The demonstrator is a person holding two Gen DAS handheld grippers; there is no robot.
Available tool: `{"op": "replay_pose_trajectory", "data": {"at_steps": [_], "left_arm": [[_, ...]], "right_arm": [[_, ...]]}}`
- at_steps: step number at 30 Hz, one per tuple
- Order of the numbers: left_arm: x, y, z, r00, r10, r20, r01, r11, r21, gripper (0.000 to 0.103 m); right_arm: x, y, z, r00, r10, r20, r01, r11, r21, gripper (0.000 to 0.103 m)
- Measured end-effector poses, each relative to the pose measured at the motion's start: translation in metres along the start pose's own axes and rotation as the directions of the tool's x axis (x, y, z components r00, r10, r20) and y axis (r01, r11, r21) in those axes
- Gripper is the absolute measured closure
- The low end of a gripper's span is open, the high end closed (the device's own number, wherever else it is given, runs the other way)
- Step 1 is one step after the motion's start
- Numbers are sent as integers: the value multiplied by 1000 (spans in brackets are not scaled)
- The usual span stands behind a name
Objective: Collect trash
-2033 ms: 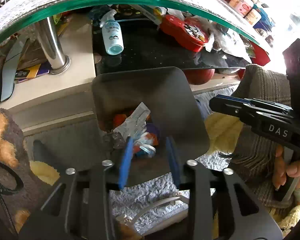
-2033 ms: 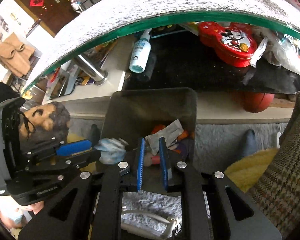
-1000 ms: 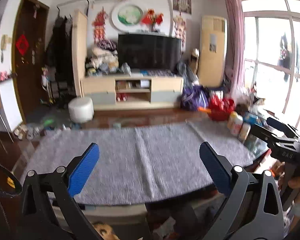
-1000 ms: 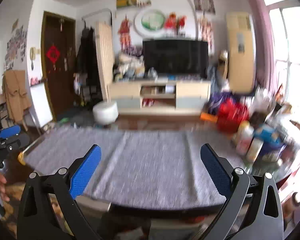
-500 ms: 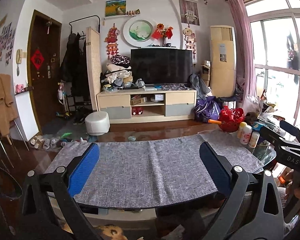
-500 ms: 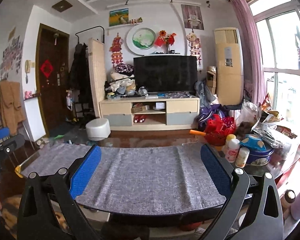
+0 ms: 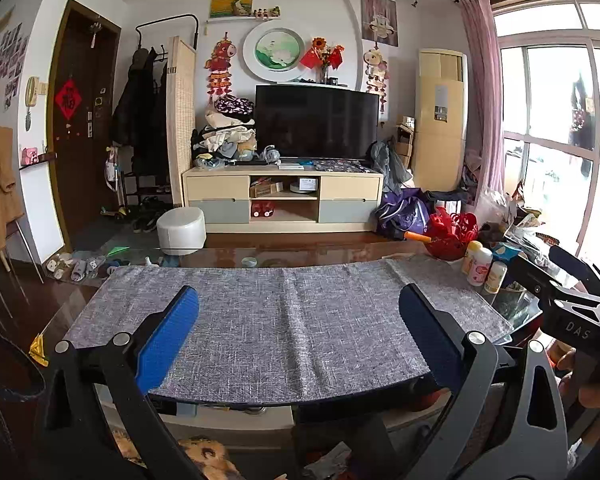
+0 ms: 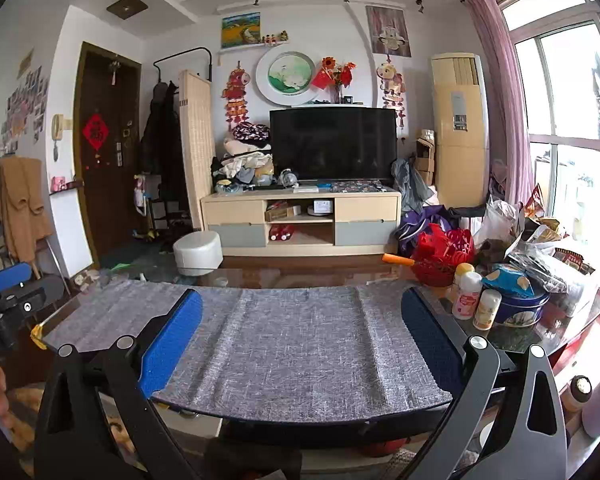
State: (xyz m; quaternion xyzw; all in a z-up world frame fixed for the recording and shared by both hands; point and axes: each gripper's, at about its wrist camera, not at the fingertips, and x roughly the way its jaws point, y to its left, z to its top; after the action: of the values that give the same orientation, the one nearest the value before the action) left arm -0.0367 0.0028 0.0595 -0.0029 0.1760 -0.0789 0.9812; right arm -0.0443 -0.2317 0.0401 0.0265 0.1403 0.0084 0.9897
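**Q:** Over the table, what do both cams give you?

**A:** Both tools held level above the grey cloth, facing the TV wall. I've got my left gripper spread wide with nothing between the blue pads. Same for my right gripper: jaws far apart and holding nothing.

**Q:** Can each see the other?

**A:** Yes. The right tool shows at the right edge of the left view, black body, a bit of hand under it. The left tool shows at the left edge of the right view, one blue pad visible.

**Q:** Trash, where?

**A:** On the cloth I see none. Low in the left view, under the table edge, there's a crumpled scrap on the floor between the gripper arms. What it sits in I can't tell, it's mostly hidden.

**Q:** Table clutter?

**A:** Far right end of the glass table: small bottles, a blue round tin, a red basket, plastic bags. A yellow corner guard sits on the left table corner.

**Q:** Background?

**A:** TV on a low cabinet, white stool on the floor before it, brown door to the left, window on the right.
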Motion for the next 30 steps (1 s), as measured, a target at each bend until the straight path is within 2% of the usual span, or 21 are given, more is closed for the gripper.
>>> {"op": "replay_pose_trajectory", "data": {"at_steps": [30], "left_arm": [[-4, 5, 1, 1000, 19, 3, -19, 1000, -11, 8]], "right_arm": [[2, -1, -1, 1000, 1, -2, -1, 1000, 8, 3]]}}
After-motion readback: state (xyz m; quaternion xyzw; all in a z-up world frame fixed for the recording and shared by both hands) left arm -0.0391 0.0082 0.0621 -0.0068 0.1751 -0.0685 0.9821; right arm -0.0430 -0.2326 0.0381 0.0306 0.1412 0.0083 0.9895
